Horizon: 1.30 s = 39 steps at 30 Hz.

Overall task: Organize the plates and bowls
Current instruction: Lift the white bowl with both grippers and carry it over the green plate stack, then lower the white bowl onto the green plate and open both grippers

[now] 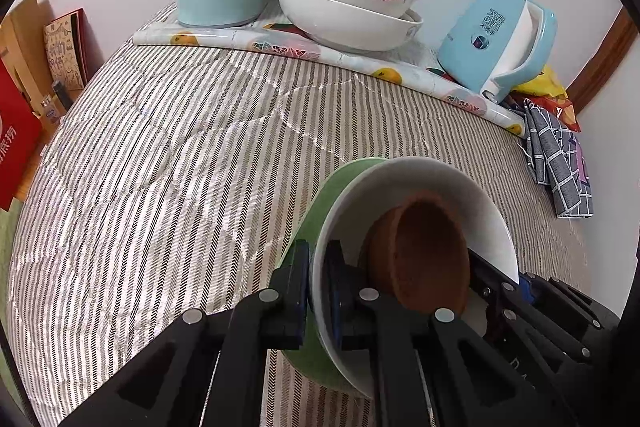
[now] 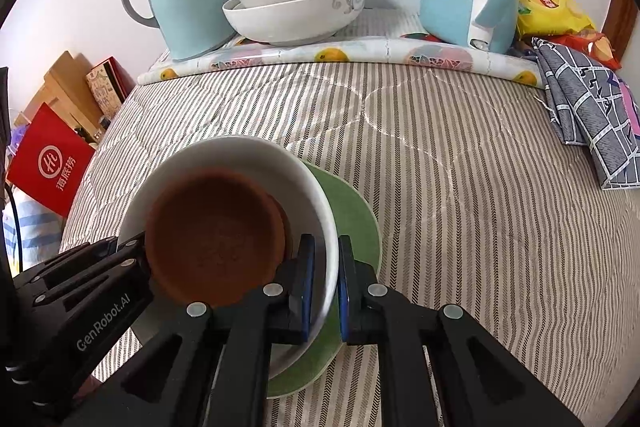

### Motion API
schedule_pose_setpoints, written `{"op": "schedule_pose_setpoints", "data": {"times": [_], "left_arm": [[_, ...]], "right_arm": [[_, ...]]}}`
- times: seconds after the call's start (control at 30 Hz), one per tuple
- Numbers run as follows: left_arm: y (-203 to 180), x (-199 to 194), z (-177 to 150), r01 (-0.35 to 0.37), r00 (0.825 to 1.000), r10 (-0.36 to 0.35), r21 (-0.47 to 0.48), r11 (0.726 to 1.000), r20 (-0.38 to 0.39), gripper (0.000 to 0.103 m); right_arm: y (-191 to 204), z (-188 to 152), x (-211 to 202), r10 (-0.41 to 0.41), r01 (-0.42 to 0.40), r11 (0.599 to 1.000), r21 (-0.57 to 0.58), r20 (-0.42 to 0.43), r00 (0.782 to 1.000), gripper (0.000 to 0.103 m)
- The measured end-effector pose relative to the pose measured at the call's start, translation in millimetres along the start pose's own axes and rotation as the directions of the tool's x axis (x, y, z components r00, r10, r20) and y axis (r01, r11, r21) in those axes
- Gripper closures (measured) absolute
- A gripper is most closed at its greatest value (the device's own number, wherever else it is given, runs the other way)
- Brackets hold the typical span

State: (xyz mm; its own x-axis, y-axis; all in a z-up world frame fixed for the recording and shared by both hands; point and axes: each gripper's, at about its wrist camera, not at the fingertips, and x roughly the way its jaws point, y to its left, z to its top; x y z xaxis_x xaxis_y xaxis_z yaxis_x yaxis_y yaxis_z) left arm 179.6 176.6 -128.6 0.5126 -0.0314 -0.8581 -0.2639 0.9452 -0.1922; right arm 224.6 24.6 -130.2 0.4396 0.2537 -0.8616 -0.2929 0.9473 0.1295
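Through my left wrist camera, my left gripper (image 1: 318, 291) is clamped on the near rim of the round white ceramic bowl (image 1: 432, 179), one finger inside the wall and one outside; the bowl sits tilted on a flat green ceramic plate (image 1: 340, 187) over the striped quilted cloth (image 1: 180, 155), and a small brown terracotta-looking dish (image 1: 420, 251) lies nested inside it. At the far wall two larger white porcelain bowls (image 1: 352, 11) are stacked, the upper one painted with red bats. Through my right wrist camera, my right gripper (image 2: 326, 287) pinches the opposite side of the same white bowl's (image 2: 240, 151) rim, fingers closed across the wall, with the brown dish (image 2: 216, 231) leaning against the inner finger and the green plate (image 2: 356, 223) beneath. I judge this stack stiff, fairly heavy, glazed and slippery, and breakable; the loose brown dish could slide if I tip it. Holding both rims, level, seems the safest grip.
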Motion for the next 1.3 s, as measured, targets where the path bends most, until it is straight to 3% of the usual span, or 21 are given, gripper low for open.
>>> {"op": "schedule_pose_setpoints", "data": {"times": [0.33, 0.47, 1.0, 1.3], "left_arm": [[2.5, 0.4, 1.3, 0.009, 1.0, -0.009, -0.01, 1.0, -0.011, 0.091], [2.6, -2.2, 0.6, 0.004, 1.0, -0.004, -0.005, 1.0, -0.01, 0.091], [0.6, -23.4, -11.2, -0.022, 1.0, 0.022, -0.01, 1.0, 0.002, 0.084], [-7.1, -52.9, -25.7, -0.041, 0.998, 0.041, 0.0, 0.999, 0.041, 0.083]], "right_arm": [[1.0, -1.9, -2.4, -0.002, 0.002, 1.0, -0.022, -0.003, 1.0, 0.092], [-0.4, -2.6, -5.7, 0.006, -0.006, 1.0, -0.015, -0.005, 1.0, 0.084], [-3.1, -15.2, -32.4, 0.02, -0.02, 0.999, -0.03, 0.03, 0.999, 0.077], [-10.1, -30.0, -60.8, 0.022, -0.02, 0.999, -0.036, 0.067, 0.997, 0.065]]}}
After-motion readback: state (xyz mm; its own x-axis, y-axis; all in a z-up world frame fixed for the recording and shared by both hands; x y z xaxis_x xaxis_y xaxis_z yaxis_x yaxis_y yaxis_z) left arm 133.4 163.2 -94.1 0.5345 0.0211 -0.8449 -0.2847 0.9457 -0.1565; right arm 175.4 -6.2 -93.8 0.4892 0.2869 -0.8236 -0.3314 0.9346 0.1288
